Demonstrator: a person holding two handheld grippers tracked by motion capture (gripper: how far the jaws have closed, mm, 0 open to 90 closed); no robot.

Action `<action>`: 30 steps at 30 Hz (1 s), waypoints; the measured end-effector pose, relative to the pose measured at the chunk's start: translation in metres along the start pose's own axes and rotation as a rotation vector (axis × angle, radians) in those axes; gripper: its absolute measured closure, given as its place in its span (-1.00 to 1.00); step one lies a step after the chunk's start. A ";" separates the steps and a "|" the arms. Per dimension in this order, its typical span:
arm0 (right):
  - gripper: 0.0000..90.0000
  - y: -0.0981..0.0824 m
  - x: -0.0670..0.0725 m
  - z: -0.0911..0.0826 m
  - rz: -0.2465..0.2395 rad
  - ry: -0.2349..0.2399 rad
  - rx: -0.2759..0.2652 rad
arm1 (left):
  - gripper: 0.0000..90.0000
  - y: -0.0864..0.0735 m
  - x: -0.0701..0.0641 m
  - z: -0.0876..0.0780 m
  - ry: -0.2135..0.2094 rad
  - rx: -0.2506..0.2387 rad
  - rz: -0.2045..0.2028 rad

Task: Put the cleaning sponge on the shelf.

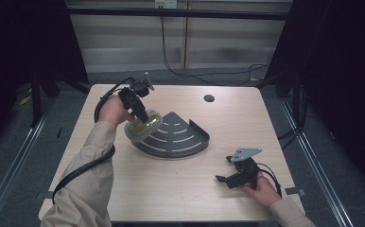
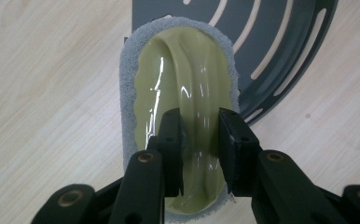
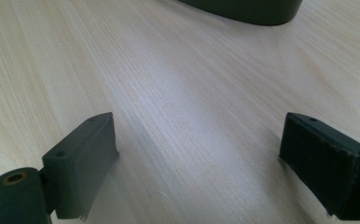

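While our left gripper (image 2: 200, 140) clamps the raised handle ridge of the oval scrubbing pad (image 2: 180, 84), pale yellow-green glossy plastic with a grey fuzzy rim, its jaws cover the handle's near end and the pad's underside stays hidden. We hold the pad directly ahead of that gripper, at the left edge of the dark grey quarter-round slotted metal shelf (image 1: 180, 137) lying on the light wooden table (image 1: 171, 189); whether the pad touches the shelf we cannot tell. Our right gripper (image 3: 199, 154) rests low over bare tabletop, well apart, jaws spread wide and empty, with the shelf cut off at the top of its view.
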State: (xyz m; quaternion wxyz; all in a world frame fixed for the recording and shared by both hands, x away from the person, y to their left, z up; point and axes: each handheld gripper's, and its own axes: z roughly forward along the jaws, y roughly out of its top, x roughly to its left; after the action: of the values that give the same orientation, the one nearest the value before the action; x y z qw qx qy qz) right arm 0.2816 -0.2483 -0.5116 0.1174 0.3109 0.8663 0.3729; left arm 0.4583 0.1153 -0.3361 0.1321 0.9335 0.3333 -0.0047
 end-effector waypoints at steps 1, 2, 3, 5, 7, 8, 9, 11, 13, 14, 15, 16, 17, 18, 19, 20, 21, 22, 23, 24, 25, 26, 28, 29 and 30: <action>-0.77 0.000 0.000 0.000 -0.001 0.000 0.000 | 0.60 0.000 0.001 0.000 0.003 0.001 0.000; -0.77 0.000 0.000 0.000 0.001 0.000 0.001 | 0.60 0.001 0.001 0.000 0.007 0.002 0.002; -0.77 0.000 0.000 0.000 -0.001 0.000 0.000 | 0.60 0.002 0.002 0.001 0.009 -0.003 0.000; -0.77 0.000 0.000 0.000 0.000 0.000 0.000 | 0.60 0.003 0.002 0.001 0.007 -0.005 -0.001; -0.77 0.000 0.000 0.000 -0.001 0.000 0.000 | 0.60 0.005 0.003 0.001 0.009 -0.004 -0.001; -0.77 0.000 0.000 0.000 0.000 0.000 0.000 | 0.60 0.006 0.003 0.002 0.011 -0.005 0.002; -0.77 0.000 0.000 0.000 0.000 0.000 0.001 | 0.60 0.006 0.003 0.002 0.013 -0.006 0.002; -0.77 0.000 0.000 0.000 0.000 0.001 0.000 | 0.60 0.008 0.003 0.004 0.015 -0.003 0.008; -0.77 0.000 0.000 0.000 0.001 0.001 0.000 | 0.60 0.009 0.003 0.005 0.010 -0.002 0.004; -0.77 0.000 0.000 0.000 0.001 0.001 0.001 | 0.60 0.010 0.003 0.006 0.015 -0.005 0.005; -0.77 0.000 0.000 0.000 0.000 0.001 0.000 | 0.60 0.010 0.004 0.006 0.013 -0.007 0.001; -0.77 0.000 0.000 0.000 0.000 0.001 0.000 | 0.60 0.011 0.004 0.007 0.012 -0.003 0.005; -0.77 0.000 0.000 0.000 0.000 0.001 0.000 | 0.60 0.012 0.004 0.008 0.017 -0.004 0.005; -0.77 0.000 0.000 0.000 0.000 0.001 0.000 | 0.60 0.012 0.004 0.009 0.019 -0.001 0.003; -0.77 0.000 0.000 0.000 0.000 0.001 0.000 | 0.60 0.013 0.004 0.010 0.018 -0.002 0.003; -0.77 0.000 0.000 0.000 0.001 0.000 0.000 | 0.60 0.014 0.004 0.011 0.013 -0.008 0.004; -0.77 0.000 0.000 0.000 0.001 0.000 0.000 | 0.60 0.014 0.005 0.013 0.012 -0.006 0.006; -0.77 0.000 0.000 0.000 -0.001 0.000 0.000 | 0.60 0.015 0.005 0.014 0.010 -0.002 0.008; -0.77 0.000 0.000 0.000 0.000 0.000 0.000 | 0.60 0.016 0.004 0.016 0.011 -0.003 0.005; -0.77 0.000 0.000 0.000 0.000 0.000 0.000 | 0.60 0.016 0.004 0.018 0.007 -0.005 0.003; -0.77 0.000 0.000 0.000 0.001 0.000 -0.002 | 0.60 0.017 0.004 0.019 0.008 -0.003 0.005; -0.77 0.000 0.000 0.000 -0.001 -0.001 -0.002 | 0.60 0.018 0.004 0.021 0.006 -0.001 0.009; -0.77 0.000 0.000 0.000 -0.001 -0.001 -0.002 | 0.60 0.019 0.004 0.024 0.005 0.006 0.013; -0.77 0.000 0.000 0.000 0.001 0.000 -0.001 | 0.60 0.019 0.003 0.026 0.005 0.004 0.009; -0.77 0.000 0.000 0.000 0.001 0.000 -0.002 | 0.60 0.020 0.004 0.028 0.004 0.007 0.014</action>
State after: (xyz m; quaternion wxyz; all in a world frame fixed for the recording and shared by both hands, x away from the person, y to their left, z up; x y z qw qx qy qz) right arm 0.2816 -0.2482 -0.5116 0.1172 0.3113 0.8658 0.3737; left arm 0.4756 0.0961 -0.3583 0.1283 0.9362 0.3271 -0.0031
